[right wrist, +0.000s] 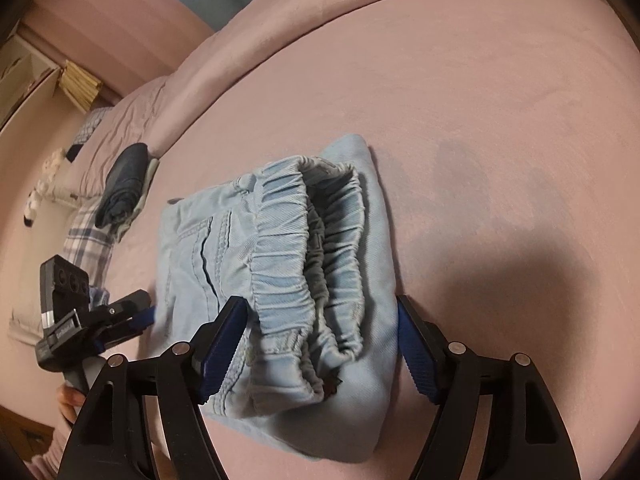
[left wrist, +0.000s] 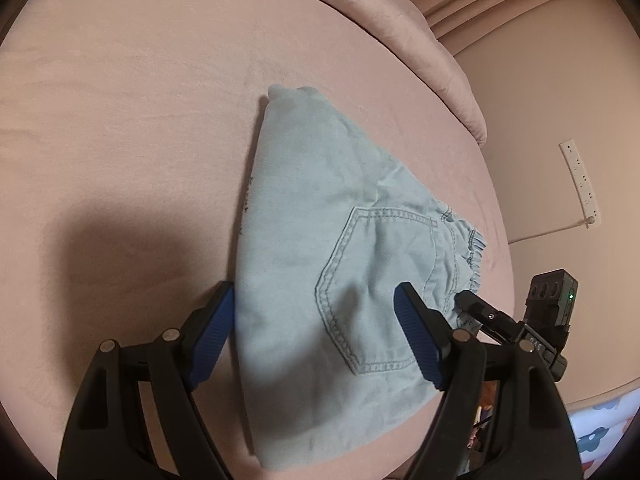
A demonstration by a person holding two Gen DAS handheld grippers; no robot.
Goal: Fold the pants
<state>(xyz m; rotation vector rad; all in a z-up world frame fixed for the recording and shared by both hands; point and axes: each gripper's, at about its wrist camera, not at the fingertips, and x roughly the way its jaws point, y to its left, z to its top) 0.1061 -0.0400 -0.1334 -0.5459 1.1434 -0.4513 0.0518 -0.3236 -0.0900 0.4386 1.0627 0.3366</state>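
Light blue denim pants (left wrist: 320, 248) lie folded in a compact stack on the pink bed sheet, back pocket (left wrist: 372, 284) facing up. In the right wrist view the pants (right wrist: 276, 272) show their elastic waistband (right wrist: 316, 248) on top. My left gripper (left wrist: 316, 320) is open, its blue pads straddling the near end of the stack. My right gripper (right wrist: 320, 332) is open, its pads on either side of the waistband end. The right gripper shows in the left wrist view (left wrist: 480, 312), and the left gripper in the right wrist view (right wrist: 132, 316).
A pink duvet (left wrist: 400, 40) is rolled along the far side of the bed. A dark folded garment (right wrist: 124, 176) and plaid cloth (right wrist: 88, 240) lie at the bed's left. A power strip (left wrist: 580, 184) lies on the floor beyond the bed edge.
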